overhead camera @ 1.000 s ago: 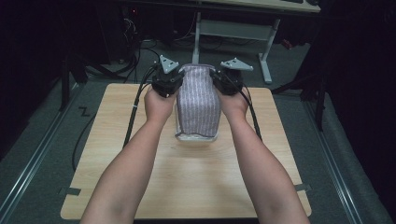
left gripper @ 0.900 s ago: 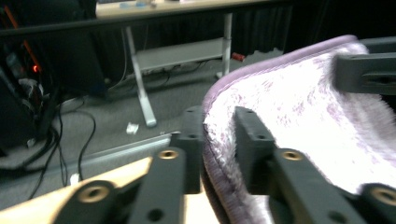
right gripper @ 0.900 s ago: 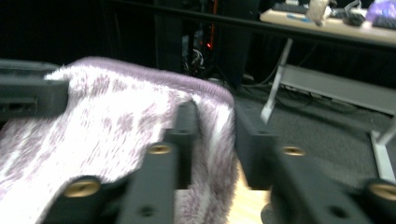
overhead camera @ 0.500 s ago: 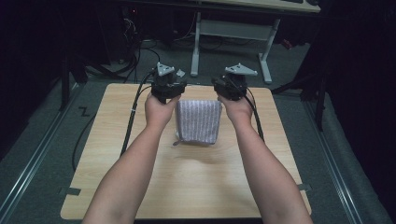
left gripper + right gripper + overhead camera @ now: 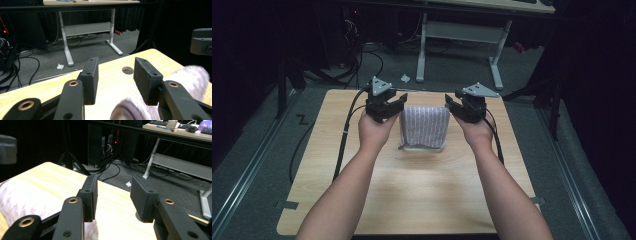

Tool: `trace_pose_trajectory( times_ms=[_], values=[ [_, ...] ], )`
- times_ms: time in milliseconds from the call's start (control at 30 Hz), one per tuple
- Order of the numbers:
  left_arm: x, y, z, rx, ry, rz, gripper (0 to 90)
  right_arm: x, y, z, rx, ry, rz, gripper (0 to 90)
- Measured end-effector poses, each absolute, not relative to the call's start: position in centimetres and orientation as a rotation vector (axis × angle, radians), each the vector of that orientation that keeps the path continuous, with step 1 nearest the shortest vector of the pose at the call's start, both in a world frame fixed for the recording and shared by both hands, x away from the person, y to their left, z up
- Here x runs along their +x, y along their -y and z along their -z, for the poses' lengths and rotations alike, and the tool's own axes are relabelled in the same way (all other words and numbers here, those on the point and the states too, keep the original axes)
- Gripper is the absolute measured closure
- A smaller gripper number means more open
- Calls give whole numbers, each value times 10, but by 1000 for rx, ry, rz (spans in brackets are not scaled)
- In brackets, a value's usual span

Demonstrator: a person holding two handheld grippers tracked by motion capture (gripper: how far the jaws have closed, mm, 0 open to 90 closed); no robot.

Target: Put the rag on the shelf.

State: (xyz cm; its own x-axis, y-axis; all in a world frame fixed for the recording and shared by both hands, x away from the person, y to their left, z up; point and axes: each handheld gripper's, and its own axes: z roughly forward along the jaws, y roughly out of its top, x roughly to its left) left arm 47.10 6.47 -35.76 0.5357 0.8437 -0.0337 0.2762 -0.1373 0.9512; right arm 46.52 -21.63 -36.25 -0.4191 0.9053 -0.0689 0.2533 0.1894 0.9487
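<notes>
1. A striped grey-and-white cloth point(image 5: 424, 127) lies folded into a compact block on the far half of the wooden table point(image 5: 412, 200), midway between the person's two hands.

2. The left gripper point(image 5: 388, 106) hovers just beside the cloth's left edge, its jaws spread with nothing between them; in the left gripper view the fabric point(image 5: 185, 80) sits off to the right of the pads, outside the gap.

3. The right gripper point(image 5: 458, 107) stands just beside the cloth's right edge, jaws likewise spread and empty; in the right gripper view the cloth point(image 5: 30, 197) lies to the left of the pads.

4. Progress, as judged from the layout: the fold in hand appears finished. The cloth rests flat with its rounded folded edge at the far side and its loose edges towards the person. What may remain is another fold, or simply squaring the lower edges, which look slightly uneven at the near side.

5. Against the picture a second ago: then both grippers held the cloth's far end, and the cloth stretched longer, with that end reaching farther across the table. Half a second ago it was already laid down shorter, the grippers at its far corners. The jaws of both grippers have just been opening, the cloth is out of them, and both hands now sit wider apart at its sides.
</notes>
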Motion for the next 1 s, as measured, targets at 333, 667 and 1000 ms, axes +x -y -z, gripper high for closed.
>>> trace_pose_trajectory(
  times_ms=[333, 667, 1000],
  values=[
    [445, -86, 379, 1718, -949, -620, 559, 433, 225, 380, 1074, -1827, -1229, 562],
    [419, -103, 412, 1737, -947, -587, 559, 405, 230, 412, 1066, -1852, -1197, 581],
    [396, -98, 466, 1847, -939, -496, 549, 383, 241, 451, 1090, -1912, -1137, 550]
  ],
)
